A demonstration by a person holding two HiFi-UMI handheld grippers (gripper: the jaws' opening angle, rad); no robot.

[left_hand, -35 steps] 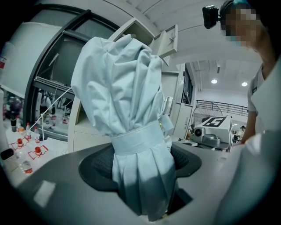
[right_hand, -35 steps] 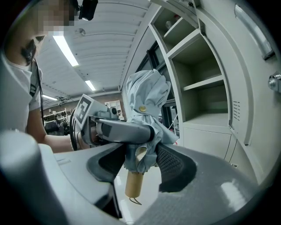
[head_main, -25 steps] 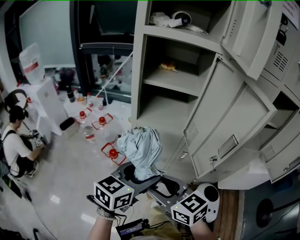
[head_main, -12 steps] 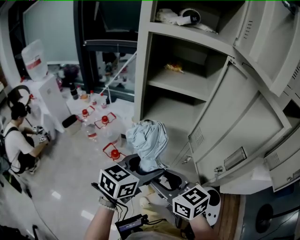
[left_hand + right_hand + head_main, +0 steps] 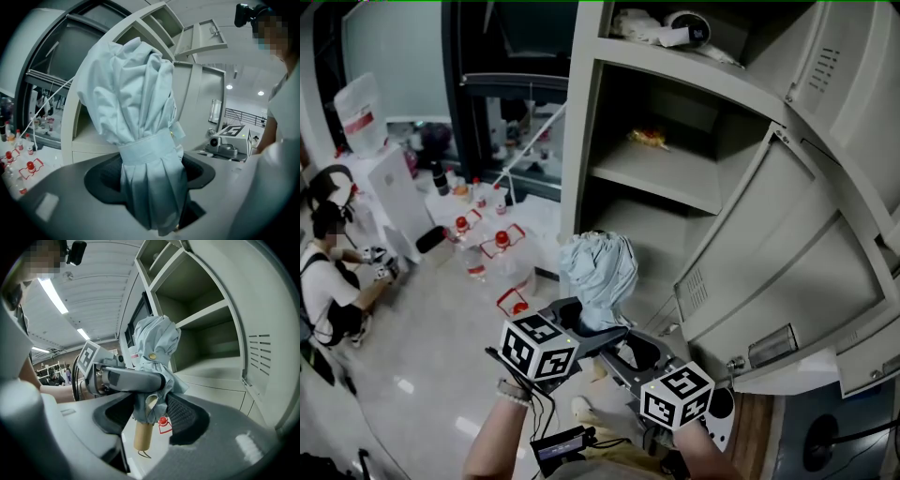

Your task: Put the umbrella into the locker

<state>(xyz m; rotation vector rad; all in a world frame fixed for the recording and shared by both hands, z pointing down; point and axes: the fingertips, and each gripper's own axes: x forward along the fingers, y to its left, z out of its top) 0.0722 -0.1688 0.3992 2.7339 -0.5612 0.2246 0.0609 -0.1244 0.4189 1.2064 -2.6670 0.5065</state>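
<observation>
Umbrella (image 5: 598,272) front and centre, folded into a pale blue bundle, held in the air just in front of the open locker (image 5: 661,183). The left gripper (image 5: 581,328) has it: in the left gripper view both jaws are clamped on the pleated cloth just below the strap (image 5: 150,147) that wraps the canopy, and the bundle balloons above at 12 o'clock. The right gripper (image 5: 633,354) sits just beside, at 4 o'clock of the left one. In the right gripper view its jaws stand apart around the umbrella's lower end. The cloth brushes one ribbed pad, floor shows past the other, so there is no squeeze here. The tan handle (image 5: 143,437) pokes down between them at 6 o'clock.

The locker fills the head view from 12 to 3 o'clock, its grey door (image 5: 769,272) swung wide. A small orange packet (image 5: 649,139) lies on the middle shelf, and the bare compartment below sits right behind the umbrella's top. Out at 9 o'clock a person (image 5: 328,281) sits on the floor, with red-capped bottles (image 5: 502,241) near 10 o'clock.
</observation>
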